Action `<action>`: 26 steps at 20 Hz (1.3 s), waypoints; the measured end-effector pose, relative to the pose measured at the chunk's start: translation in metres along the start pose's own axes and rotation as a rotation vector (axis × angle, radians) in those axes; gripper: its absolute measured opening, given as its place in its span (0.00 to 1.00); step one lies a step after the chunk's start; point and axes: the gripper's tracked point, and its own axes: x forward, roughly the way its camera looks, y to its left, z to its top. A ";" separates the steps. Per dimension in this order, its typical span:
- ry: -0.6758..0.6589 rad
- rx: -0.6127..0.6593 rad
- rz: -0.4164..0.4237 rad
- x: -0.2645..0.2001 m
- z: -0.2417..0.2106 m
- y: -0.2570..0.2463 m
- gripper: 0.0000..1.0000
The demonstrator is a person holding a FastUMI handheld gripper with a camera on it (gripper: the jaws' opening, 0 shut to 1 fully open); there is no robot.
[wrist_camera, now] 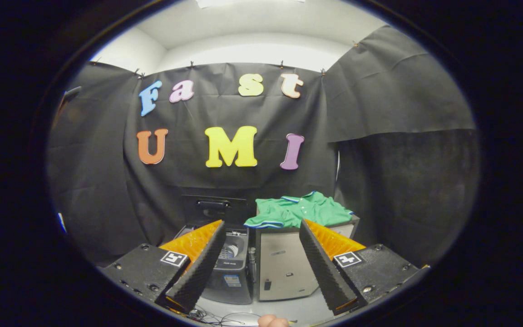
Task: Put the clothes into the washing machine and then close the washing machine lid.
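Item: tool (261, 268), seen from its own camera. Its two fingers (198, 268) are spread wide apart with nothing held between them; both point forward toward the far end of the booth.

Item: washing machine (230, 265), a small dark top-loading unit, set on the floor beyond the fingers and partly hidden behind the left one. Its lid (214, 208) is raised upright against the black cloth wall (107, 190), and the drum opening is seen below it.

Item: clothes (298, 210), a green garment with a striped collar and cuffs, laid crumpled on top of a grey box-shaped cabinet (284, 268). The cabinet stands just beside the washing machine, on its right, and is framed between the two fingers. The garment is well ahead of the fingertips and is not touched by them.

Item: cables (218, 317), thin and dark, lying loose on the pale floor (298, 309) near the fingers.

Item: part of a hand (273, 321), glimpsed below the tool.
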 end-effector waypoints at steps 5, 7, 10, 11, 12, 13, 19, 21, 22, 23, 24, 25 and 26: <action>-0.010 0.002 0.015 -0.001 0.003 0.003 1.00; -0.008 -0.007 0.020 0.000 -0.001 0.004 1.00; -0.008 -0.008 0.021 0.002 0.001 0.004 1.00; -0.008 -0.006 0.022 0.003 0.001 0.005 1.00; -0.010 -0.004 0.022 0.004 0.002 0.005 1.00; -0.011 -0.004 0.019 0.005 0.004 0.005 1.00; 0.002 0.004 -0.005 0.013 0.010 0.004 1.00; 0.006 0.015 -0.012 0.017 0.014 0.004 1.00; 0.009 0.018 -0.018 0.021 0.017 0.002 1.00; 0.009 0.024 -0.021 0.025 0.019 -0.001 1.00; 0.011 0.024 -0.027 0.031 0.022 -0.005 1.00; 0.009 0.022 -0.040 0.042 0.027 -0.014 1.00; 0.001 0.024 -0.043 0.051 0.036 -0.021 1.00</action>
